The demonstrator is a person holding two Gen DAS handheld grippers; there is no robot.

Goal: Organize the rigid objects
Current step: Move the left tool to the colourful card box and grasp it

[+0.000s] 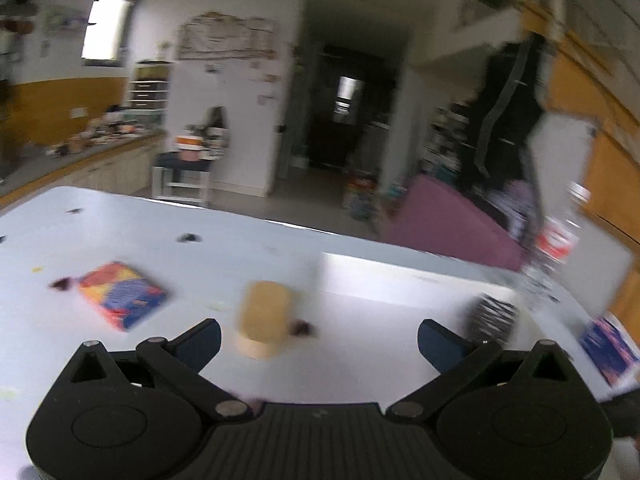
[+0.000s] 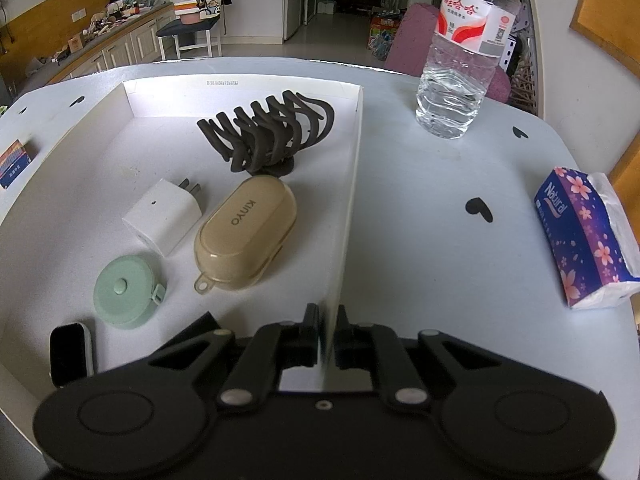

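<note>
In the right wrist view a white shallow box (image 2: 248, 86) holds a dark hair claw (image 2: 268, 132), a white plug adapter (image 2: 164, 216), a beige KINYO case (image 2: 244, 232), a green round tape measure (image 2: 126, 290) and a black-screened device (image 2: 68, 354). My right gripper (image 2: 325, 332) is shut on the box's right wall at its near end. The left wrist view is motion-blurred: my left gripper (image 1: 320, 340) is open and empty above the table, with the beige case (image 1: 264, 316) and the hair claw (image 1: 492, 316) blurred ahead of it.
A water bottle (image 2: 460, 52) stands on the white table (image 2: 440, 184) right of the box. A purple tissue pack (image 2: 584, 236) lies at the right edge. A colourful small box (image 1: 120, 294) lies left of the box, also at the right wrist view's left edge (image 2: 14, 162).
</note>
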